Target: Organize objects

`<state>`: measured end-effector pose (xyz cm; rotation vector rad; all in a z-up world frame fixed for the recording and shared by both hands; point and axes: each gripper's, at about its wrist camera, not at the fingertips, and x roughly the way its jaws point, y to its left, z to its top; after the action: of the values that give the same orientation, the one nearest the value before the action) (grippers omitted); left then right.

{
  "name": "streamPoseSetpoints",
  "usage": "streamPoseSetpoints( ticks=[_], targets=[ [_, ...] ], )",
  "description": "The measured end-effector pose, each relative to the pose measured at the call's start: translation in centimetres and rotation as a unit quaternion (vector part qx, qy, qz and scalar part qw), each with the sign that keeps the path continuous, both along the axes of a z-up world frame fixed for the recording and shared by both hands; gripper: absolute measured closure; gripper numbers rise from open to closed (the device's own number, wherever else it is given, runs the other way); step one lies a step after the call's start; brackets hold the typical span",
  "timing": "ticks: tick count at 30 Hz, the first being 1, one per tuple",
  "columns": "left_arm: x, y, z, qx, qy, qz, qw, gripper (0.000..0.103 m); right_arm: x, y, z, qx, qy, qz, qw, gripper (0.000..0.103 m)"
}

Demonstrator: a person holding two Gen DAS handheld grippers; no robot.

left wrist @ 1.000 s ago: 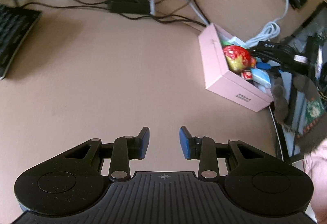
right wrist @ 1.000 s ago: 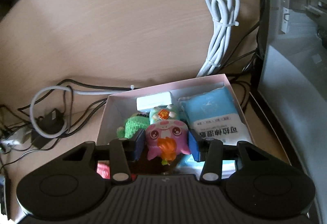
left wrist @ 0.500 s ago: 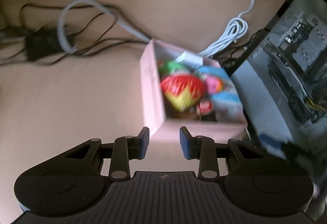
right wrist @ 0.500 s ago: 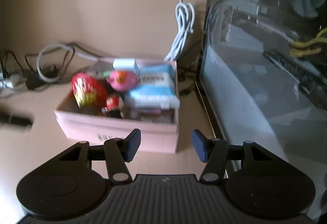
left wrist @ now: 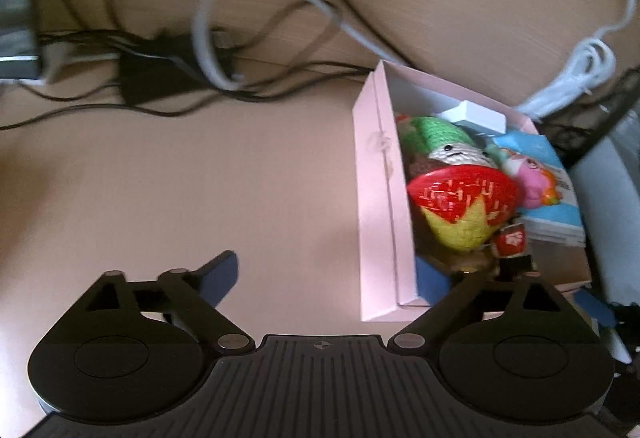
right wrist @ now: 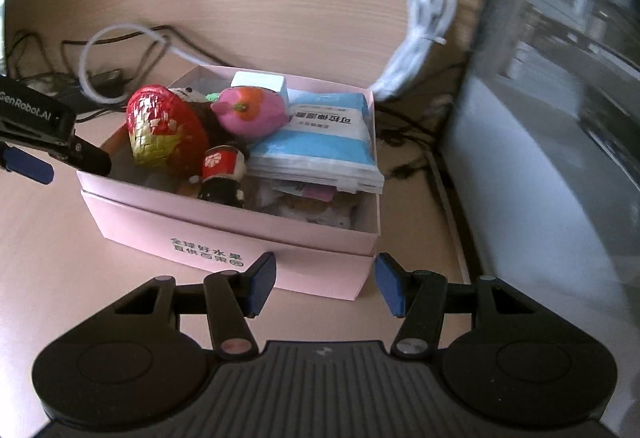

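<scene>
L gripper [left wrist: 324, 278]: jaws spread wide, have just been opening. The near end of the side wall of the open pink cardboard box [left wrist: 378, 198] sits between the fingers; L blue pad is out over the bare tan wood-grain desk [left wrist: 200, 178], R blue pad is inside the box by the wall. Pads don't press on anything visible, so not clamped.

R gripper [right wrist: 324, 284]: jaws partly apart, nothing btwn them, blue pads just short of the box's printed front wall, at its front R corner. Can't tell if tips touch the cardboard. L gripper's black finger shows at the L of the R wrist view, reaching over the box's L rim.

Box contents, all ahead of the R gripper:
- red and gold woven strawberry-shaped ornament [right wrist: 166, 132], L side, leaning up above the rim
- pink plush toy w/ orange patch [right wrist: 250, 112], centre back
- light blue and white wet-wipes pack [right wrist: 320, 142], R side, lying tilted on other stuff
- small red cylinder figure w/ white flower mark [right wrist: 220, 164], front centre, just beside the strawberry
- green and beige crochet doll [left wrist: 448, 142], back L, seen from L wrist
- small white rectangular block [right wrist: 260, 82], against the back wall

Behind the box: loop of white cable and black cords [left wrist: 224, 38] to the L, bundled white cord [right wrist: 420, 34] to the R. Grey computer case w/ clear side panel [right wrist: 540, 110] stands to the R of the box, near but apart.
</scene>
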<state>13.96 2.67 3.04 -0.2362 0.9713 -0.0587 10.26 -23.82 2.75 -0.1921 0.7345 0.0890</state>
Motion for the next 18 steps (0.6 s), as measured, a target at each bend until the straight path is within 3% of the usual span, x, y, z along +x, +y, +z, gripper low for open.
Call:
streamPoseSetpoints(
  ticks=[6,18],
  targets=[
    [1.2,2.7,0.3,0.036,-0.029,0.016,0.9988,0.003,1.9,2.4,0.3,0.007,0.007,0.027,1.0,0.047],
    [1.6,3.4,1.7,0.033,-0.03,-0.012,0.9989,0.005,2.1,3.6,0.1,-0.026,0.008,0.012,1.0,0.043]
  ],
)
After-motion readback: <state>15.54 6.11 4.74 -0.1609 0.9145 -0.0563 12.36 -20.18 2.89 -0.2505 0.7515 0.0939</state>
